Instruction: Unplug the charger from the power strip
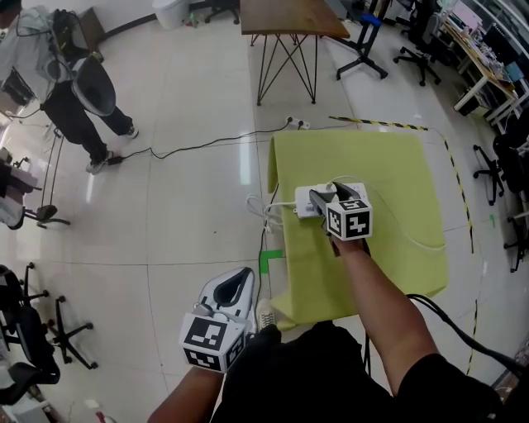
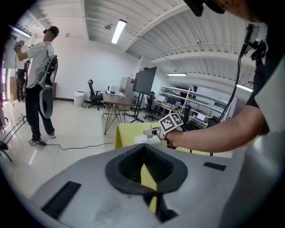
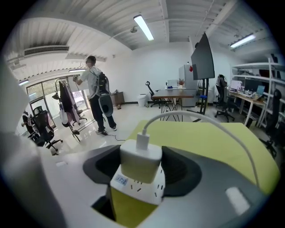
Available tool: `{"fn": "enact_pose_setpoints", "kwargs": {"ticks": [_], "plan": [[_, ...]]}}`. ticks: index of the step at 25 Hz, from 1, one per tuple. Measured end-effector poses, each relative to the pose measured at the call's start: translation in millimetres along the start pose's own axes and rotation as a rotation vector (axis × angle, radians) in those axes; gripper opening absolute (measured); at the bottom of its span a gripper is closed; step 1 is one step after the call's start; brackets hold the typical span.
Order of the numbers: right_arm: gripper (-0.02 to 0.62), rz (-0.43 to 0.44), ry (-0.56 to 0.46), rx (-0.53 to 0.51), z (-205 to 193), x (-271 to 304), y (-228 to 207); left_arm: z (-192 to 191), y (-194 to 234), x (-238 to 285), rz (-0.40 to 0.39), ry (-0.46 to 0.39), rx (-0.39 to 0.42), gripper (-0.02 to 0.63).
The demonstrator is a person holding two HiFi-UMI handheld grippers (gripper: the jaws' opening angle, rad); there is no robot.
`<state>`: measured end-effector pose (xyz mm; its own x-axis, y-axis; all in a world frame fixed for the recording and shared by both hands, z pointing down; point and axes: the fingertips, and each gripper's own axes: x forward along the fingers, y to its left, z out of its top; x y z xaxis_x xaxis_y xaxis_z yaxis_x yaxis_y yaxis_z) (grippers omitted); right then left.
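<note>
A white charger (image 3: pixel 140 160) with a white cable (image 3: pixel 200 118) stands plugged into a white power strip (image 3: pixel 138 188). The strip (image 1: pixel 304 202) lies near the left edge of a table under a yellow-green cloth (image 1: pixel 372 157). My right gripper (image 1: pixel 322 198) reaches over the strip, and in the right gripper view its jaws sit against both sides of the charger. My left gripper (image 1: pixel 240 279) hangs low off the table's near left corner, above the floor. Its jaws are together with nothing between them. It looks toward the right hand and the strip (image 2: pixel 144 139).
A person (image 1: pixel 70 78) with a backpack stands at the far left on the tiled floor. A black cable (image 1: pixel 198 144) runs across the floor to white plugs (image 1: pixel 296 124). A wooden table (image 1: pixel 289 16) stands behind. Office chairs (image 1: pixel 33 330) line the left and right sides.
</note>
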<state>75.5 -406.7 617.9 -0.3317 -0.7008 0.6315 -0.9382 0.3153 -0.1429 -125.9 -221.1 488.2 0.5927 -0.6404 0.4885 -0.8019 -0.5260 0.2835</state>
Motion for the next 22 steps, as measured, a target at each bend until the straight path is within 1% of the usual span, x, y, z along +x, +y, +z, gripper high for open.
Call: {"fn": "enact_pose_setpoints", "kwargs": {"ticks": [5, 8, 11, 15, 18, 22], "plan": [[0.282, 0.049, -0.040, -0.009, 15, -27, 18, 6, 5, -3, 0.001, -0.013, 0.010, 0.006], [0.282, 0.103, -0.026, 0.001, 2, -50, 37, 10, 5, -3, -0.006, -0.027, 0.004, 0.006], [0.281, 0.172, 0.041, 0.002, -32, -74, 61, 12, 2, -3, -0.022, -0.036, 0.007, 0.006], [0.281, 0.243, 0.163, -0.058, -93, -112, 94, 8, -5, -6, -0.046, -0.036, 0.024, 0.006], [0.281, 0.250, 0.199, -0.093, -134, -134, 111, 3, -10, -8, -0.066, -0.032, 0.036, 0.006], [0.282, 0.257, 0.257, -0.086, -169, -158, 125, 4, -26, -9, -0.109, -0.033, 0.064, 0.006]]}}
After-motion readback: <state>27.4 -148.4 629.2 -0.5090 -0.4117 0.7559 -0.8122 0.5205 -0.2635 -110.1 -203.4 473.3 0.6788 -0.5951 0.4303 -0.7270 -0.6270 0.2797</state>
